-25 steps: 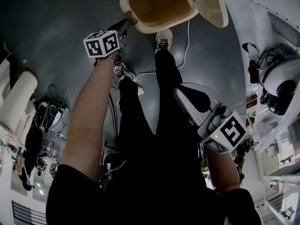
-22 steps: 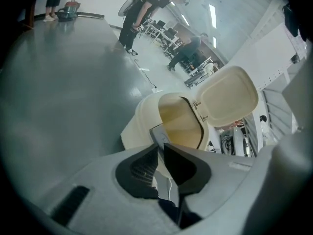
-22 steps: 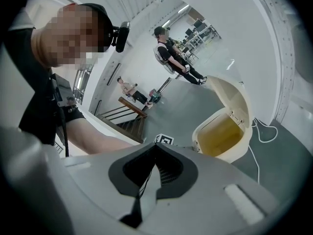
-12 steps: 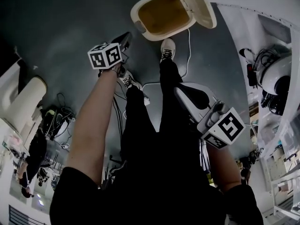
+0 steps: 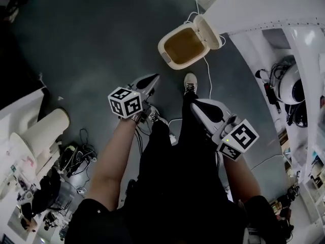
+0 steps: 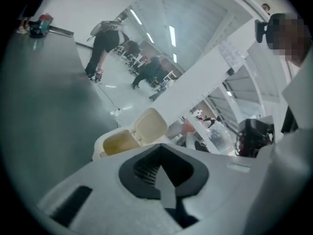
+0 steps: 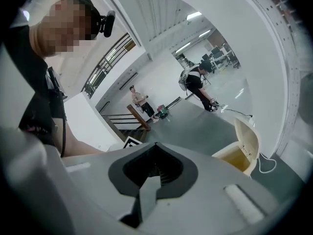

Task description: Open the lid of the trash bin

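The trash bin [image 5: 171,61] looks like light, stiff plastic, and its lid [image 5: 207,30] is up, probably best held by the free rim. The left gripper [image 5: 150,79] and right gripper [image 5: 199,105] have their fingers pressed together, empty.

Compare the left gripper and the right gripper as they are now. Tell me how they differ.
The left gripper sits further forward, nearer the trash bin. The right gripper is held back, close to the person's right leg. In the head view the left gripper slants toward the right and the right gripper slants toward the left. Both are shut and empty. Neither touches the trash bin, whose lid stands open.
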A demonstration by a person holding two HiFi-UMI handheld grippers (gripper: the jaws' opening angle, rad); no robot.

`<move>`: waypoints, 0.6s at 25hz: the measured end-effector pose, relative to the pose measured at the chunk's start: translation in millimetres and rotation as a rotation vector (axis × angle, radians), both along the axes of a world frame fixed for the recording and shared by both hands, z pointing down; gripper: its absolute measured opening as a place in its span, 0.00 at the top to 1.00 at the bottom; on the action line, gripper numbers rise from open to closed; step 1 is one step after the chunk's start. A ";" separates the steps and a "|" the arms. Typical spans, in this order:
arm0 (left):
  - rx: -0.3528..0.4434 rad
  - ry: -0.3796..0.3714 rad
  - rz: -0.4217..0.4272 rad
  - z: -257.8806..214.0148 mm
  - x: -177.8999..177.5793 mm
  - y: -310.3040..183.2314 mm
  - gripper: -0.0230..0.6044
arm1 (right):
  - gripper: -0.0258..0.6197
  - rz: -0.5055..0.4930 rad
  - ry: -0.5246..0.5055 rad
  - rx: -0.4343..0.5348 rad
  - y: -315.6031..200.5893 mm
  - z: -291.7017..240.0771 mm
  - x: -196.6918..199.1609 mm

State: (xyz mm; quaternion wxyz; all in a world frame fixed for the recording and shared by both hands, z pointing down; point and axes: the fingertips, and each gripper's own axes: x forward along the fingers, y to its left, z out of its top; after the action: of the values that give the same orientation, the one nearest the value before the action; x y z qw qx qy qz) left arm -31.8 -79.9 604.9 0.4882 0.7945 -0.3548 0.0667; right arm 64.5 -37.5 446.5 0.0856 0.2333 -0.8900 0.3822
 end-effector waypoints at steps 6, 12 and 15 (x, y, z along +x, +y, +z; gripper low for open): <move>0.184 0.123 0.063 -133.8 -0.3 30.3 0.96 | 0.95 0.041 -0.005 0.133 22.3 -60.3 -18.6; 0.304 0.136 0.093 -224.6 -20.2 70.4 0.96 | 0.95 0.062 -0.040 0.216 47.0 -111.8 -41.5; 0.352 0.128 0.104 -257.4 -29.4 88.6 0.96 | 0.95 0.066 -0.078 0.249 57.5 -138.8 -51.1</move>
State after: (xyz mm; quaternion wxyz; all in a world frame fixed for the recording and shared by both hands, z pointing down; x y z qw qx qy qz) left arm -61.2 8.6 347.5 0.3593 0.8876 -0.2875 -0.0219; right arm 13.4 20.0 307.7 0.0085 0.2564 -0.9250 0.2803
